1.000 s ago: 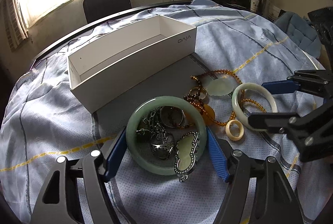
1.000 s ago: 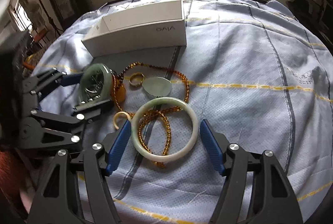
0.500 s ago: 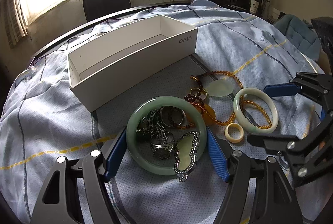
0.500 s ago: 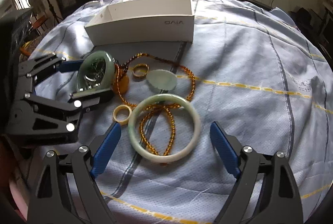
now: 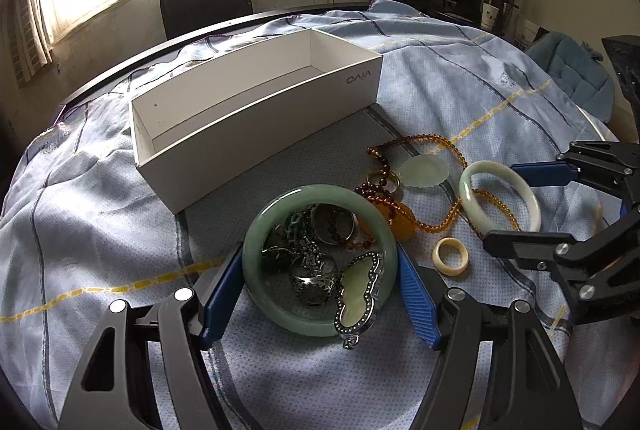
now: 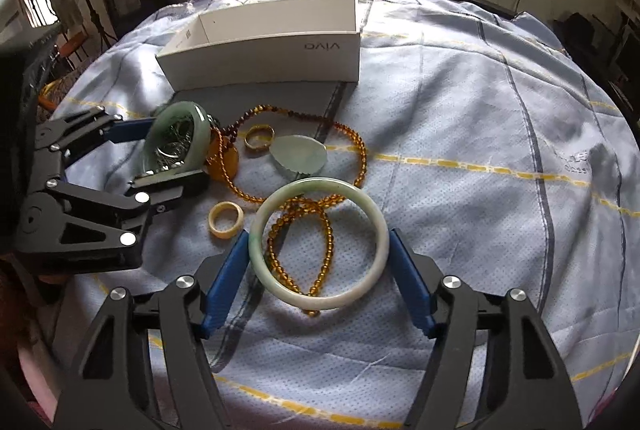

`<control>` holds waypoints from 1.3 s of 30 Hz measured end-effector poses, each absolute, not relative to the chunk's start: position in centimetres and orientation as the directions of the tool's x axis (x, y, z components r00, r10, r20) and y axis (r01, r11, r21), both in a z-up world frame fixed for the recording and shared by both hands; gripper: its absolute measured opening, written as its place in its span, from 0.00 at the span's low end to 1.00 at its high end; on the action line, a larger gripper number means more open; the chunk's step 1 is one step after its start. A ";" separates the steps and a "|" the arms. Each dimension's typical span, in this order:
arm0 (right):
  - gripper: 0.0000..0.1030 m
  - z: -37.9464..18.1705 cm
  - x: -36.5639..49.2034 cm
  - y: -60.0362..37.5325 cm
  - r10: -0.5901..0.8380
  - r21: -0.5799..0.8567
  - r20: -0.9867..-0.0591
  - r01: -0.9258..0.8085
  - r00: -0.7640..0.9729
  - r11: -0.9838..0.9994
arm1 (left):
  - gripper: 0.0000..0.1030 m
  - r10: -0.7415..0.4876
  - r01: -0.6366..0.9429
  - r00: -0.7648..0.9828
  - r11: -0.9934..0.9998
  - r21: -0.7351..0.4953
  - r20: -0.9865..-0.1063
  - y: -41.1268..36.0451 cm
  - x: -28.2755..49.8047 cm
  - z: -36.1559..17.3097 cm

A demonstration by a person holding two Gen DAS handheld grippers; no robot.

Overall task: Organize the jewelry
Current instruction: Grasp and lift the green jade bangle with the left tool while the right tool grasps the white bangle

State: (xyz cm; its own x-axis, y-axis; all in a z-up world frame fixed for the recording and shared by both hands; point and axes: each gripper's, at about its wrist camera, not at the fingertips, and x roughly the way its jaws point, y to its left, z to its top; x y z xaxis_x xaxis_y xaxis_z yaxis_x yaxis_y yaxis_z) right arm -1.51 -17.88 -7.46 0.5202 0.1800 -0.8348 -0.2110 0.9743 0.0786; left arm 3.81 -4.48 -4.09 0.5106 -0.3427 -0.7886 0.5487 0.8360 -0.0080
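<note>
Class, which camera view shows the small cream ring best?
The right wrist view: the small cream ring lies whole and unobstructed beside the pale bangle. The left wrist view shows it too, whole, off to the side.

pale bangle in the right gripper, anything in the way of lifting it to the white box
Yes. The amber bead necklace loops through the pale bangle, under its rim, so it may drag along. The way to the white box crosses other jewelry.
</note>
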 end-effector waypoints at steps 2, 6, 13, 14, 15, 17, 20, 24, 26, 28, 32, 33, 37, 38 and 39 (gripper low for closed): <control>0.66 -7.0 -1.6 -18.0 0.189 0.087 -0.826 -0.211 0.531 0.974 | 0.71 -0.350 0.544 0.507 0.839 -0.023 -0.788 -4.3 3.9 -4.0; 0.66 -6.6 -1.8 -18.1 0.198 0.094 -0.820 -0.214 0.538 0.972 | 0.71 -0.357 0.537 0.507 0.843 -0.037 -0.785 -3.9 4.0 -3.9; 0.66 -6.4 -1.7 -18.1 0.208 0.103 -0.817 -0.218 0.537 0.970 | 0.71 -0.374 0.552 0.523 0.833 -0.030 -0.766 -3.9 3.4 -3.2; 0.66 -6.4 -1.8 -18.2 0.209 0.104 -0.817 -0.219 0.537 0.970 | 0.71 -0.375 0.552 0.526 0.833 -0.029 -0.763 -3.8 3.3 -3.1; 0.66 -6.4 -1.7 -18.2 0.211 0.106 -0.817 -0.220 0.536 0.970 | 0.71 -0.377 0.552 0.528 0.833 -0.029 -0.761 -3.8 3.2 -3.0; 0.66 -6.4 -1.7 -18.2 0.212 0.108 -0.817 -0.219 0.536 0.970 | 0.71 -0.386 0.552 0.532 0.833 -0.036 -0.754 -3.6 3.1 -2.7; 0.66 -6.3 -1.8 -18.2 0.214 0.109 -0.814 -0.220 0.539 0.969 | 0.71 -0.397 0.549 0.545 0.835 -0.043 -0.738 -3.2 3.0 -1.9; 0.66 -6.1 -1.9 -18.2 0.224 0.116 -0.808 -0.225 0.545 0.967 | 0.71 -0.411 0.541 0.560 0.839 -0.058 -0.719 -2.7 2.9 -1.0; 0.66 -6.1 -2.0 -18.2 0.227 0.117 -0.806 -0.227 0.547 0.967 | 0.71 -0.413 0.533 0.565 0.844 -0.066 -0.715 -2.4 3.0 -0.7; 0.66 -6.0 -2.0 -18.2 0.230 0.120 -0.803 -0.230 0.550 0.966 | 0.71 -0.409 0.523 0.567 0.849 -0.071 -0.715 -2.1 3.1 -0.5; 0.66 -5.8 -2.1 -18.0 0.233 0.120 -0.798 -0.233 0.556 0.965 | 0.71 -0.403 0.497 0.567 0.863 -0.092 -0.718 -1.7 3.6 -0.2; 0.66 -5.7 -2.1 -18.0 0.239 0.124 -0.795 -0.236 0.557 0.964 | 0.71 -0.397 0.488 0.570 0.868 -0.092 -0.719 -1.7 3.7 0.0; 0.66 -5.0 -2.4 -17.8 0.246 0.124 -0.780 -0.244 0.575 0.962 | 0.71 -0.370 0.454 0.586 0.887 -0.086 -0.721 -1.3 4.4 1.0; 0.66 -4.8 -2.5 -17.7 0.245 0.122 -0.777 -0.244 0.580 0.962 | 0.71 -0.356 0.438 0.587 0.895 -0.085 -0.727 -1.2 4.8 1.3; 0.66 -4.5 -2.4 -17.6 0.242 0.119 -0.774 -0.242 0.585 0.963 | 0.71 -0.346 0.421 0.585 0.903 -0.090 -0.733 -1.2 5.3 1.6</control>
